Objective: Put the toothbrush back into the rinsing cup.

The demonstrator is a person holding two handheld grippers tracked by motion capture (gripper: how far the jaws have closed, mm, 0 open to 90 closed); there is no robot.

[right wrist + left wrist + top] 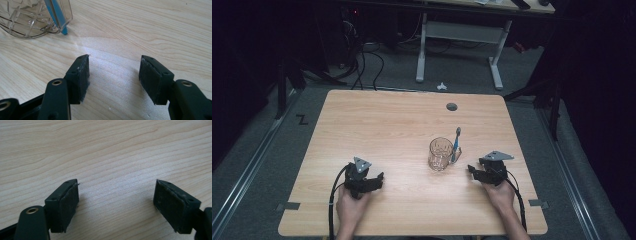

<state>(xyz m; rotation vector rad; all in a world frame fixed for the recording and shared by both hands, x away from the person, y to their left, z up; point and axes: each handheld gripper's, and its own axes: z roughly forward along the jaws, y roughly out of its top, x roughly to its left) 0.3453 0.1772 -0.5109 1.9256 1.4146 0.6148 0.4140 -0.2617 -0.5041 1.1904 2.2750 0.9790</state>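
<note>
Both grippers rested near the bench's point(377, 120) front edge, left gripper point(116, 202) and right gripper point(113, 80) fingers wide apart, gripping nothing; glass mug point(440, 154) just beside the right

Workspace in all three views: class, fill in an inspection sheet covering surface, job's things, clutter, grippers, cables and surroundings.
Surface: wooden table, light grain, round grommet hole near the far edge.
Job's things: clear glass mug upright; blue toothbrush leaning against it.
Clutter: nothing seen.
Grippers: left hand-held gripper open, over bare wood; right hand-held gripper open, near the mug.
Cables: black cable trails from each gripper.
Surroundings: dark room, white desk frame, floor cables.
</note>
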